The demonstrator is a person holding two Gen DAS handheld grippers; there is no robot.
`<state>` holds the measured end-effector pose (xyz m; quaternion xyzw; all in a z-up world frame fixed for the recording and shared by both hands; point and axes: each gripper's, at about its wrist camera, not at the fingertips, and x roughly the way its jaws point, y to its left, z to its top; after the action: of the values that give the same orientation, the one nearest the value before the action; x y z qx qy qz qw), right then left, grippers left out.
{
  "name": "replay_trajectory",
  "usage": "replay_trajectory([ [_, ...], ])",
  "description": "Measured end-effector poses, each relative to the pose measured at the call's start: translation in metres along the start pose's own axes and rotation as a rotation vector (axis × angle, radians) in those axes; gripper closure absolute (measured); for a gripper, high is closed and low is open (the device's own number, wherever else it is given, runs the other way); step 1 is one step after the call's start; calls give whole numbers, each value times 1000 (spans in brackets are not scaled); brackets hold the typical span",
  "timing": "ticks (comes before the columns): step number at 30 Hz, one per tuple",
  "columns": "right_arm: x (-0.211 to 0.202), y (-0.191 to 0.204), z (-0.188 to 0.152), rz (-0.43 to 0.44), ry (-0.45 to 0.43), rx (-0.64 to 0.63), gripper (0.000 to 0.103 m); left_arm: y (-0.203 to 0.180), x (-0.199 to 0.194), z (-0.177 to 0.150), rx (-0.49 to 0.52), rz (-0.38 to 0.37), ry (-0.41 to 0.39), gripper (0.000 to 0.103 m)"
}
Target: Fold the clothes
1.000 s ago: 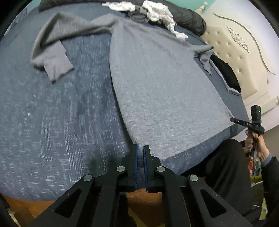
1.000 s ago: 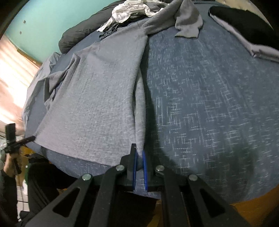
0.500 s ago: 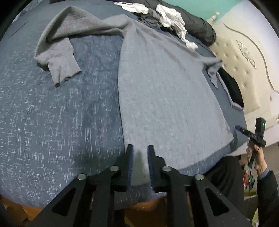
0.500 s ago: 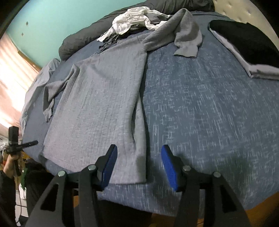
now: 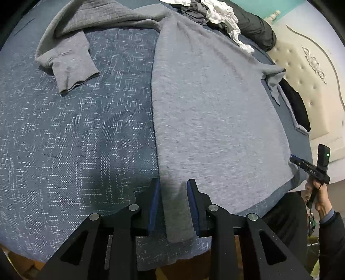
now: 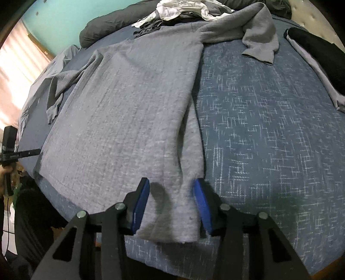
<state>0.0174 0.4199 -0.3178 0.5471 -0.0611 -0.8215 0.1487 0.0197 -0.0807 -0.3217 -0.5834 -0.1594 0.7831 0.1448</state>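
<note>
A grey knit sweater (image 5: 211, 112) lies flat on the blue bedspread (image 5: 75, 140), hem toward me. Its left sleeve (image 5: 69, 58) is bent over beside the body. My left gripper (image 5: 173, 187) is open, and the hem's left corner lies loose between its blue pads. In the right wrist view the same sweater (image 6: 129, 112) has a lengthwise crease near its right edge. My right gripper (image 6: 171, 187) is open around the hem's right corner. The right sleeve (image 6: 258, 41) lies folded at the far end.
White and dark clothes (image 6: 181, 6) are piled at the far end by a dark bolster (image 5: 254, 28). A black garment (image 6: 319, 51) lies at the right, near the cream tufted headboard (image 5: 306, 81). The bed's near edge runs just below both grippers. The person's hand (image 5: 319, 193) shows at right.
Both grippers were shut on the hem corners a second ago and have opened, letting the sweater go. It now rests flat, and both cameras sit closer to the hem.
</note>
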Motion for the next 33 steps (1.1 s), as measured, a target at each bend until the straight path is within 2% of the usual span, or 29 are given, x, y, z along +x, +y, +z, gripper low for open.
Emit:
replay_trajectory([
  [1, 0, -1, 0, -4, -1, 1, 62, -1, -1, 0, 1, -2, -2, 75],
  [2, 1, -1, 0, -12, 5, -5, 70, -1, -2, 1, 3, -2, -5, 75],
  [3, 2, -1, 0, -20, 11, -10, 85, -2, -4, 1, 4, -3, -9, 75],
  [4, 2, -1, 0, -28, 17, -16, 91, -1, -5, 1, 4, -5, -13, 75],
  [8, 0, -2, -1, -55, 25, -33, 92, -1, -10, 4, 3, -8, -30, 75],
  [11, -10, -3, 3, -72, -28, 5, 92, -1, -14, 6, 2, -8, -40, 75],
  [13, -18, -3, 7, -78, -71, 28, 87, -1, -16, 7, 0, -8, -44, 75],
  [15, -19, 3, 12, -66, -84, 10, 59, -2, -17, 7, 2, -7, -46, 75],
  [16, -17, 6, 14, -59, -80, 0, 54, -3, -18, 7, 3, -6, -48, 75],
  [20, -1, 12, 22, -57, -32, -42, 53, -8, -21, 4, 13, -7, -52, 75],
  [22, -5, 11, 23, -54, -44, -45, 53, -10, -23, 3, 19, -5, -52, 75],
  [23, -7, 10, 23, -52, -50, -47, 57, -10, -25, 3, 21, -3, -53, 75],
  [24, -9, 9, 23, -51, -55, -48, 69, -9, -26, 2, 21, -2, -53, 75],
  [25, -10, 9, 24, -49, -61, -50, 75, -9, -26, 2, 19, -1, -54, 75],
  [26, -12, 8, 24, -47, -67, -51, 88, -9, -26, 2, 18, -1, -54, 75],
  [27, -14, 7, 24, -46, -73, -53, 94, -9, -27, 2, 16, 0, -55, 75],
  [29, -18, 6, 25, -42, -85, -56, 99, -8, -26, 3, 14, 0, -54, 75],
  [33, -25, 4, 26, -36, -108, -62, 100, -13, -20, 5, 11, -6, -50, 75],
])
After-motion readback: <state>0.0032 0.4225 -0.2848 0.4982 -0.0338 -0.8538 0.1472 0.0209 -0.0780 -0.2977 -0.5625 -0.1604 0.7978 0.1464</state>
